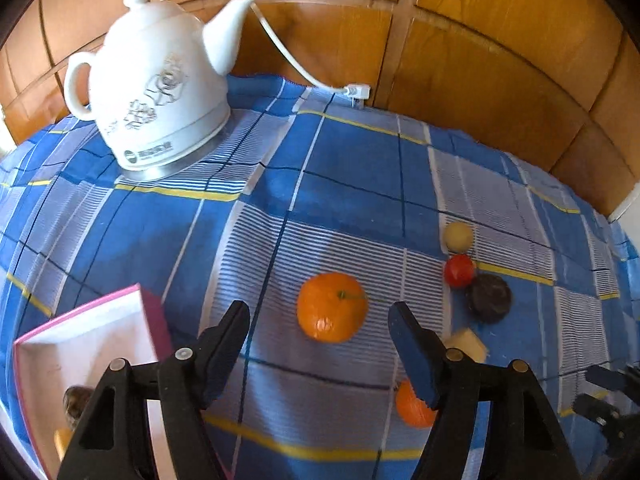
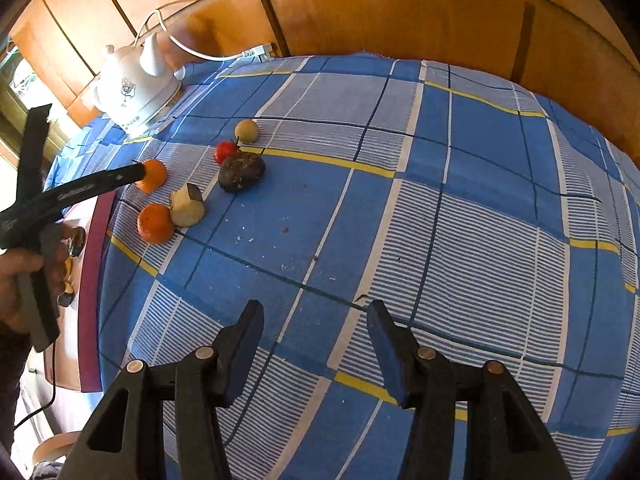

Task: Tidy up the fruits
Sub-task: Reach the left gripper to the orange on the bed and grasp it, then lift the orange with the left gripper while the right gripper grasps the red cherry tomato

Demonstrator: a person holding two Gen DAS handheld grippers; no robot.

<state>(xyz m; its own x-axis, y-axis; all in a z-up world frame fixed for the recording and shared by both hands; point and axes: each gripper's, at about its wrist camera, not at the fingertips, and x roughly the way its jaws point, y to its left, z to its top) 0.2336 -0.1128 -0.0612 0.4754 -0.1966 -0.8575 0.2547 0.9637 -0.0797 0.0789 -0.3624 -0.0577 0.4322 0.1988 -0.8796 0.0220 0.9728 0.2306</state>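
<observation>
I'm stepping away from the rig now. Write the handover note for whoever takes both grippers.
Left gripper: open, nothing held, hovering over the larger orange on the blue checked cloth.
Right gripper: open, nothing held, over bare cloth, away from the fruit.
On the cloth: smaller orange, cut pale piece, dark lumpy fruit, red fruit, pale round fruit.
Pink-edged box at the cloth's left holds a few items; what they are is unclear.
Done: apparently some items boxed.
Left: six pieces on the cloth; the larger orange looks next.
</observation>
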